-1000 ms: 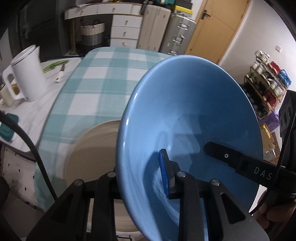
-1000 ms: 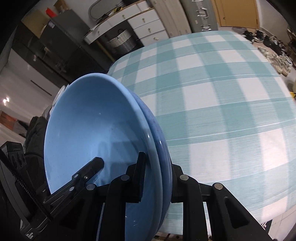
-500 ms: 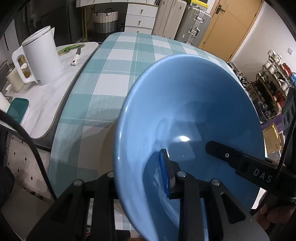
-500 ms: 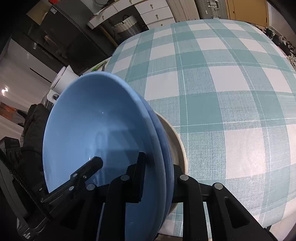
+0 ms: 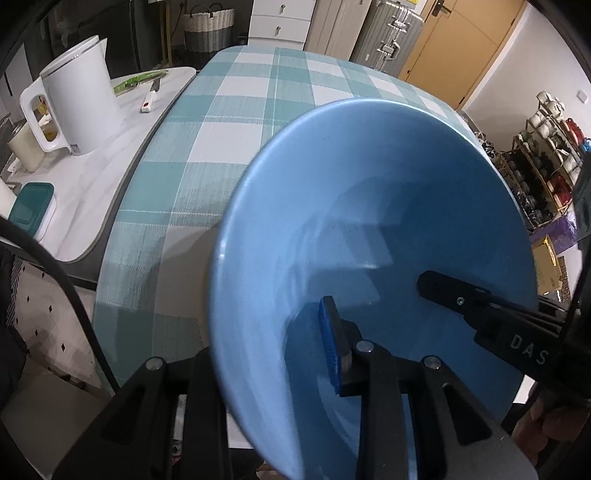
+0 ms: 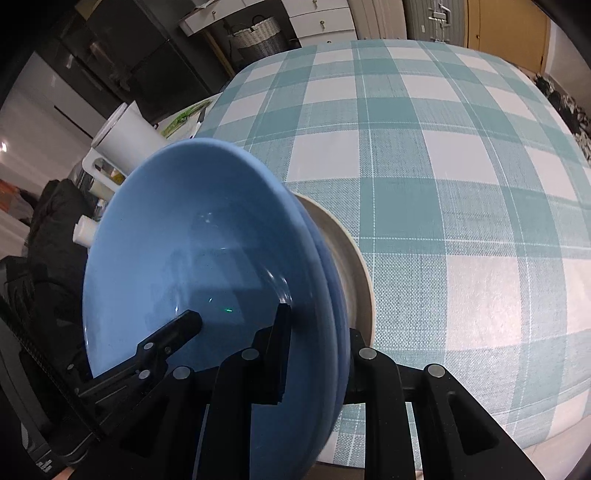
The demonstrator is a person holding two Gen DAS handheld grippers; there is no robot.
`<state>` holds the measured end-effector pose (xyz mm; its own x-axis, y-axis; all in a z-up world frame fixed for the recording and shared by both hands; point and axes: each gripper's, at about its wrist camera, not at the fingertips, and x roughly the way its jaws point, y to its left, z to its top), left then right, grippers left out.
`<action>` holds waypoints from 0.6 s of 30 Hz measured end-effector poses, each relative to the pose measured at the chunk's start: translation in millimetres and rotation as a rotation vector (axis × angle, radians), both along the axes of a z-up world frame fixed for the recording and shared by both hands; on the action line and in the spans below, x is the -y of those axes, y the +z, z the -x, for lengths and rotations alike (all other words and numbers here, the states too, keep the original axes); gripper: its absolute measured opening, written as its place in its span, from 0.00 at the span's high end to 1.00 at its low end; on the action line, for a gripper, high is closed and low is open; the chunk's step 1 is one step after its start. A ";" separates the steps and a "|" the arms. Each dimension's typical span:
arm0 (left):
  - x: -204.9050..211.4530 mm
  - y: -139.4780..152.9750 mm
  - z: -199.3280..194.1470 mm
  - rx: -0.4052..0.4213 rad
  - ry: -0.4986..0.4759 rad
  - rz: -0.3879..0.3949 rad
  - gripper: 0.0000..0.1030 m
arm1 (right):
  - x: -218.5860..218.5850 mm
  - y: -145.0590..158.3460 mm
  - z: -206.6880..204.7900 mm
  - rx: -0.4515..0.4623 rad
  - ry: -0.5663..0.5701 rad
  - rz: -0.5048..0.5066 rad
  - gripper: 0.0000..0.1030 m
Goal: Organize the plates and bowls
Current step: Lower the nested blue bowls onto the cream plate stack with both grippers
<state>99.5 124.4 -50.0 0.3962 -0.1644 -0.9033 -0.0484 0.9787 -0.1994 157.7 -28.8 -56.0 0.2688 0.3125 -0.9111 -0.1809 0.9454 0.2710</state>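
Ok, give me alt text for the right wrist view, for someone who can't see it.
The right gripper clamps the rim of two nested blue bowls, tilted over a beige plate on a teal-and-white checked tablecloth. The left gripper's finger reaches into the bowl opposite.

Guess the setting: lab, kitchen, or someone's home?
Most likely a lived-in home, a dining area beside a kitchen counter. A checked tablecloth covers the table, a white electric kettle stands on the counter, and suitcases and a shoe rack line the walls.
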 end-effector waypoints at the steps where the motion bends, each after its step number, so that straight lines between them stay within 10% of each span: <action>1: -0.9 0.1 -0.2 0.002 0.002 0.004 0.73 | -0.7 0.1 0.1 0.000 0.000 0.006 0.82; 18: -1.0 11.5 3.3 0.057 0.013 -0.077 0.50 | 3.6 17.8 2.1 0.094 0.000 0.006 0.73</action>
<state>96.2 125.4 -38.6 0.4489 -0.0902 -0.8890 -0.0520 0.9906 -0.1268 155.5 -32.4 -38.3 0.3532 0.3069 -0.8838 -0.2057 0.9470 0.2467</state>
